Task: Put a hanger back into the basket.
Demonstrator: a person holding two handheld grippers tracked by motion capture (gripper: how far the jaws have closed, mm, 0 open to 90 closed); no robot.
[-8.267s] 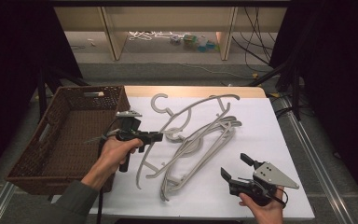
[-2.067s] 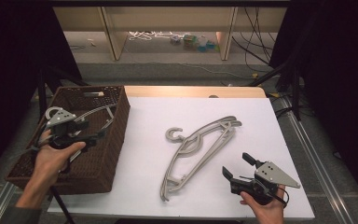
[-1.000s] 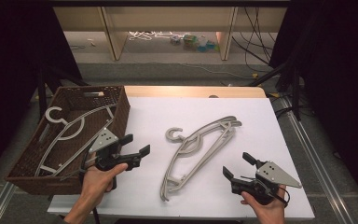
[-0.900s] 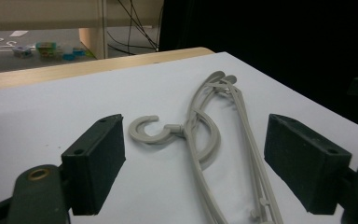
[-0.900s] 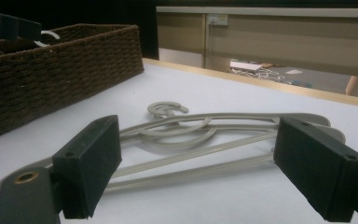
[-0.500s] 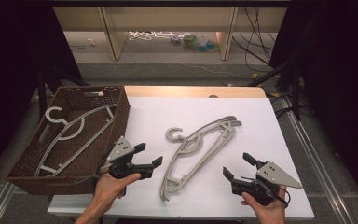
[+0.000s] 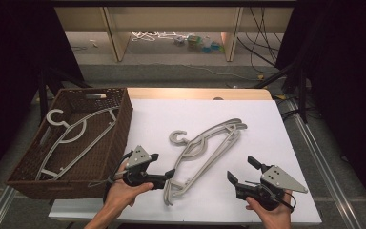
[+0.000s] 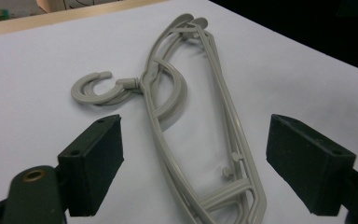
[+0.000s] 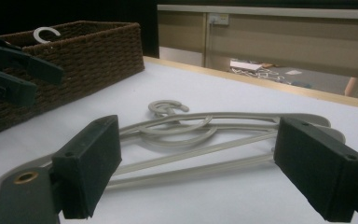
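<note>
Two grey hangers (image 7: pixel 205 152) lie stacked on the white table (image 7: pixel 267 124), and I place everything else from them. Their hooks (image 8: pixel 98 87) point toward the wicker basket (image 7: pixel 109 157), which sits to their left at the table's edge and holds one more hanger (image 7: pixel 71 136). My left gripper (image 7: pixel 164 177) hovers at the near end of the stacked hangers, between them and the basket, with its jaws spread wide and nothing between them; in the left gripper view the hangers run up the middle of the gap, below the pads. My right gripper (image 7: pixel 240 172) sits to the right of the hangers' near end, close but apart from them, also wide open and empty. In the right gripper view the hangers (image 9: pixel 200 140) lie flat across the gap ahead.
</note>
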